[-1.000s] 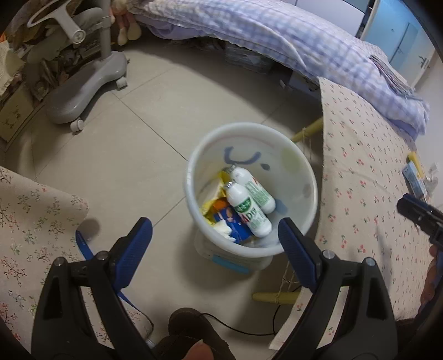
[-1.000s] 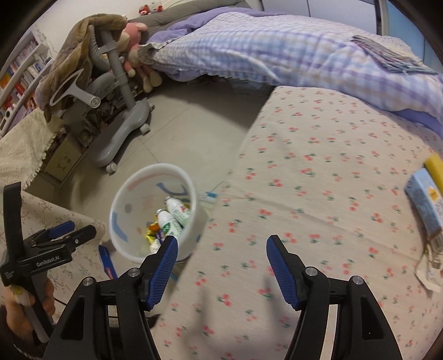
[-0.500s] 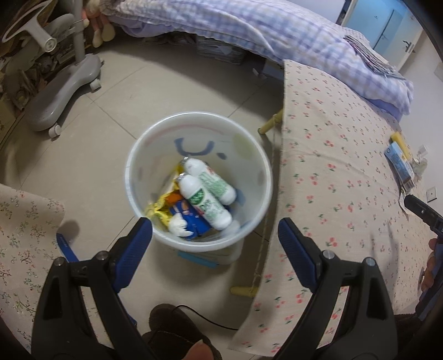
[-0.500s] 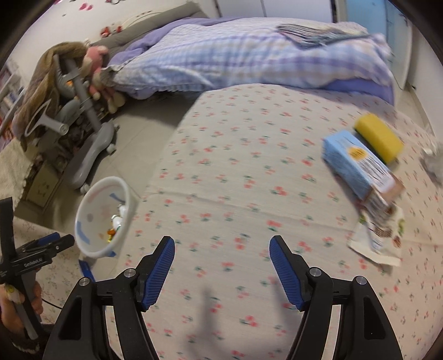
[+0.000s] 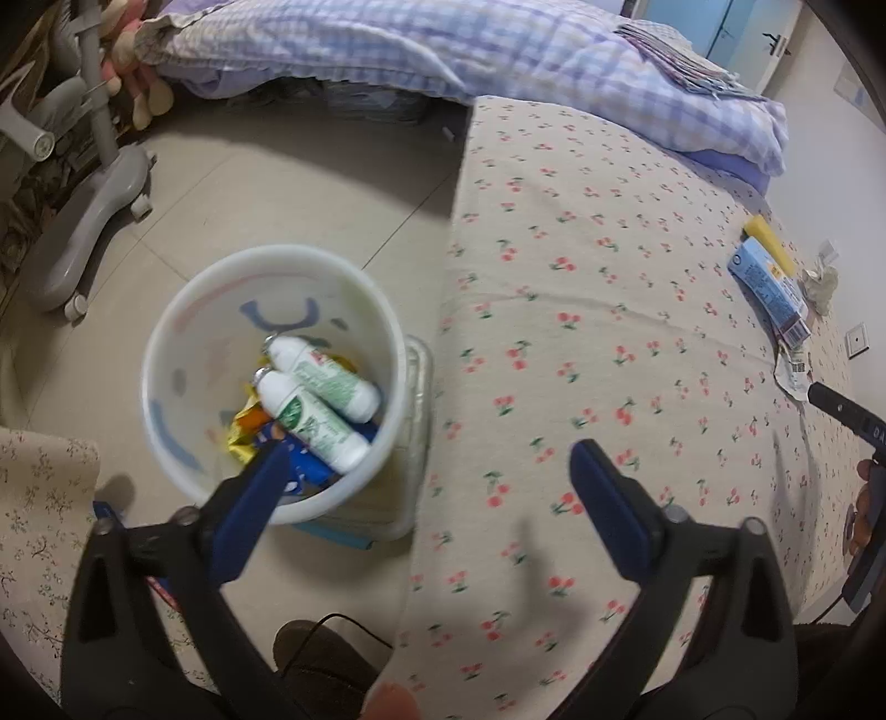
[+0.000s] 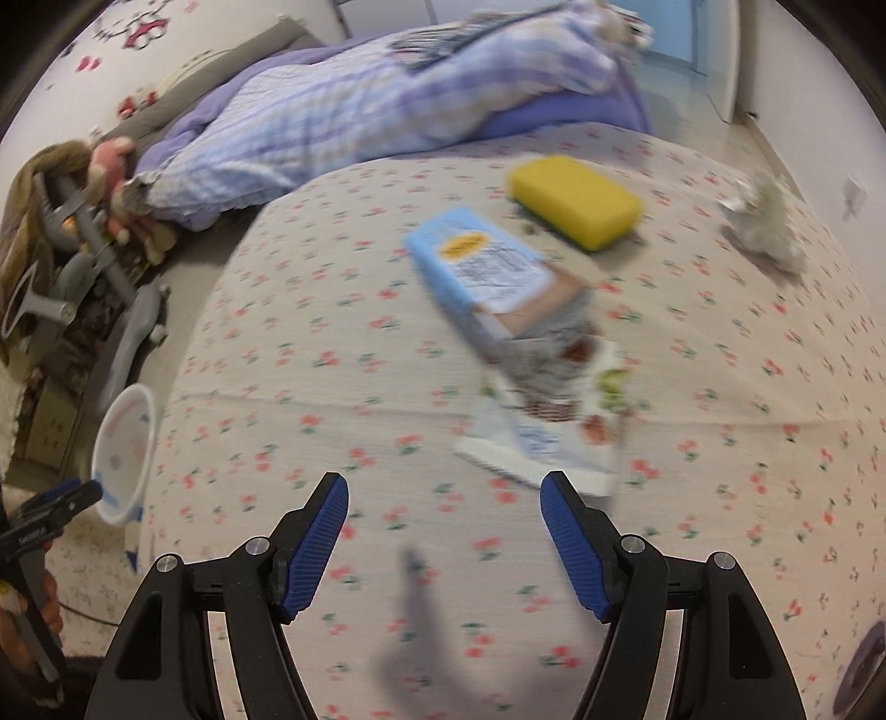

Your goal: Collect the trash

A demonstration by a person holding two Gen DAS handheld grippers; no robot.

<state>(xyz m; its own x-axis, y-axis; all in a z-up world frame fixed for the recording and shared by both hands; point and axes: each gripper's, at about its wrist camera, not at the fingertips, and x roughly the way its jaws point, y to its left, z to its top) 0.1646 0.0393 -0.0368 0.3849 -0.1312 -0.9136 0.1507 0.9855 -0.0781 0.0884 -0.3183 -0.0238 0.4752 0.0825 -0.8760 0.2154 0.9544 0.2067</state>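
Observation:
A white bin (image 5: 166, 354) stands on the floor beside the table and holds two white bottles (image 5: 315, 410) and wrappers. My left gripper (image 5: 426, 476) is open and empty above the bin's right rim and the table edge. My right gripper (image 6: 444, 515) is open and empty over the cherry-print tablecloth (image 6: 332, 387). Just ahead of it lie a white wrapper (image 6: 548, 437), a light blue carton (image 6: 487, 271), a yellow sponge (image 6: 576, 199) and a crumpled tissue (image 6: 769, 221). The carton (image 5: 769, 288) and the right gripper's tip (image 5: 841, 412) show at the right of the left wrist view.
A grey chair base (image 5: 94, 210) stands on the tiled floor at left. A bed with a purple checked quilt (image 5: 443, 50) runs along the back. A second flower-print cloth (image 5: 33, 498) lies at lower left.
Both grippers have swung right, from the bin towards the table. The right gripper has come close to the wrapper and carton. Both stay open.

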